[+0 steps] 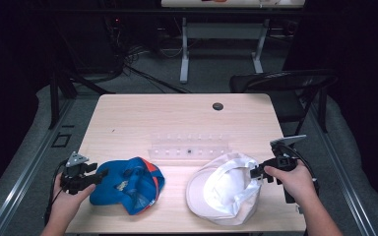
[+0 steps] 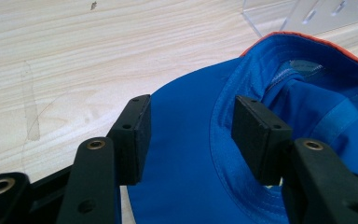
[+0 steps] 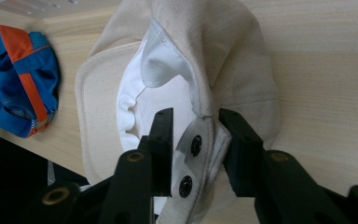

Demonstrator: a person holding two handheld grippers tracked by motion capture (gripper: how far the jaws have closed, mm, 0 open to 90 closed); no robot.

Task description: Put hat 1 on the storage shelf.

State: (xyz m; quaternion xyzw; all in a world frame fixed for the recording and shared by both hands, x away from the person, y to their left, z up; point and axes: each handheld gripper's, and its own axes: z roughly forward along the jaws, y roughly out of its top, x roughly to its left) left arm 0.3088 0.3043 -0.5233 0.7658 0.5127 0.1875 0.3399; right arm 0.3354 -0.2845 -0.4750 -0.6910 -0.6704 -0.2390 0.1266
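Note:
A blue cap with orange trim [image 1: 128, 184] lies at the table's front left, its brim [image 2: 186, 154] toward my left gripper [image 1: 97, 177]. That gripper [image 2: 193, 102] is open, its jaws wide apart over the brim. A white cap [image 1: 224, 189] lies upside down at the front right, lining up. My right gripper [image 1: 256, 172] is at its rear edge. In the right gripper view the jaws [image 3: 196, 114] straddle the cap's back strap with two black snaps [image 3: 195, 144]. They are narrowed around the strap, with a thin gap still visible beside the left pad. The blue cap [image 3: 23, 79] lies farther off.
A clear acrylic rack with slots [image 1: 189, 147] lies flat mid-table behind the caps. A round black grommet [image 1: 218, 106] sits near the far edge. A dark folding chair [image 1: 285, 86] stands beyond the table's right corner. The wooden tabletop [image 1: 142, 118] is bare behind the rack.

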